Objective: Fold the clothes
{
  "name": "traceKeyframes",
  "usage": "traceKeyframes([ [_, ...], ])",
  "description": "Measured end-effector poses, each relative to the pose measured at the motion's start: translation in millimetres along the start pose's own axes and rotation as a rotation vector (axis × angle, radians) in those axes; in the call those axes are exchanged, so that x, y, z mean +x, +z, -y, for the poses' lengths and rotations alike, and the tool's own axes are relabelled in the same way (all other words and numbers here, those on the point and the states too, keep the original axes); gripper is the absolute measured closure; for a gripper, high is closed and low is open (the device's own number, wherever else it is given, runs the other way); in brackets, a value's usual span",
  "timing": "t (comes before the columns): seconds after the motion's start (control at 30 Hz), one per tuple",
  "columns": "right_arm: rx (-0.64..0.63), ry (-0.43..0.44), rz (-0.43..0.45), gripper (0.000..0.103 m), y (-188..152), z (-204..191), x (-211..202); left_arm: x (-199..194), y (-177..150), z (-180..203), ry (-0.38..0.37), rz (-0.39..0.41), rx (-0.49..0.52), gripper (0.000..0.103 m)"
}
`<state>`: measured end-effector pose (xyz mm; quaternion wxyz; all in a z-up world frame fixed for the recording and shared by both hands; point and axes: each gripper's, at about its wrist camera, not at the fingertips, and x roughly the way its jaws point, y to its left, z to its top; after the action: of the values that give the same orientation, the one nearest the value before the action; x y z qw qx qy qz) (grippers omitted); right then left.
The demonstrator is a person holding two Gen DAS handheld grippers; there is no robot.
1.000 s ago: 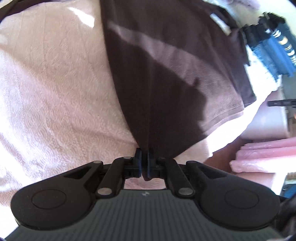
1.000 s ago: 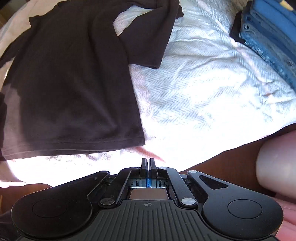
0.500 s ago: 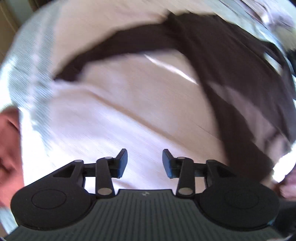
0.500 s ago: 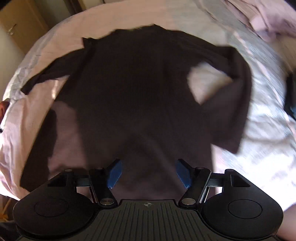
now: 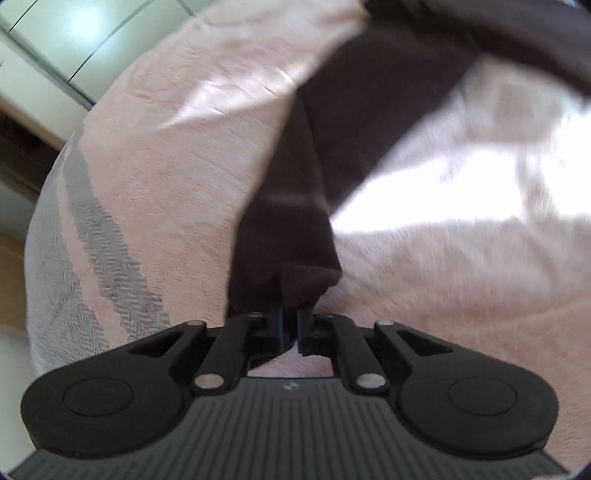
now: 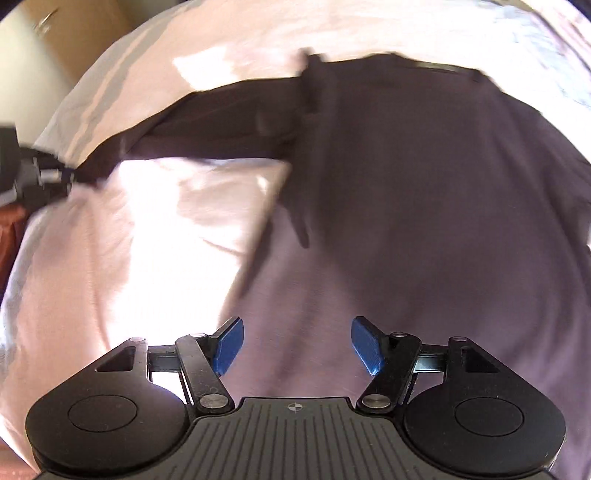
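Note:
A dark brown long-sleeved shirt (image 6: 406, 184) lies spread on the pink bed cover (image 6: 147, 240). In the left wrist view, my left gripper (image 5: 290, 321) is shut on the cuff end of one sleeve (image 5: 295, 184), which runs away to the upper right. The right wrist view shows that same sleeve (image 6: 207, 118) stretched out to the left, with the left gripper (image 6: 40, 173) holding its end at the frame's far left edge. My right gripper (image 6: 297, 343) hovers open above the shirt's lower body, blue pads (image 6: 229, 345) wide apart and nothing between them.
The pink cover (image 5: 166, 166) has a grey herringbone stripe (image 5: 110, 251) near the bed's left edge. Pale cabinet doors (image 5: 55, 44) stand beyond that edge. A wooden door (image 6: 74, 22) shows past the bed's far corner.
The left gripper let go of the hem, moved to the sleeve end and shut on the cuff. The right gripper opened and moved over the shirt's body.

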<state>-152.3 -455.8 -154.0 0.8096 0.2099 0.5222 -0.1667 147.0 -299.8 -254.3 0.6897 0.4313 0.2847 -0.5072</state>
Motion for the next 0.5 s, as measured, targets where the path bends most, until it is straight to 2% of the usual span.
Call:
traceKeyframes([
  [0.07, -0.029, 0.009, 0.002, 0.035, 14, -15, 6, -28, 3, -43, -0.063, 0.05, -0.179, 0.098],
  [0.13, -0.037, 0.024, 0.006, 0.035, 23, -26, 10, -61, -4, -94, -0.052, 0.081, -0.331, 0.098],
  [0.17, -0.035, 0.03, 0.008, 0.035, 27, -30, 13, -76, -8, -115, -0.013, 0.086, -0.391, 0.099],
  [0.2, -0.034, 0.037, 0.009, 0.035, 31, -33, 16, -84, -14, -135, -0.007, 0.08, -0.446, 0.099],
  [0.27, -0.031, 0.05, 0.012, 0.035, 38, -40, 22, -94, -22, -172, -0.035, 0.055, -0.551, 0.098],
  [0.3, -0.029, 0.057, 0.013, 0.035, 42, -44, 25, -88, -25, -178, -0.033, 0.019, -0.567, 0.098],
  [0.33, -0.028, 0.064, 0.014, 0.035, 45, -47, 28, -80, -29, -182, -0.026, -0.02, -0.576, 0.103],
  [0.5, -0.013, 0.085, -0.003, 0.035, 51, -54, 36, -41, -55, -187, -0.025, -0.18, -0.626, 0.103],
])
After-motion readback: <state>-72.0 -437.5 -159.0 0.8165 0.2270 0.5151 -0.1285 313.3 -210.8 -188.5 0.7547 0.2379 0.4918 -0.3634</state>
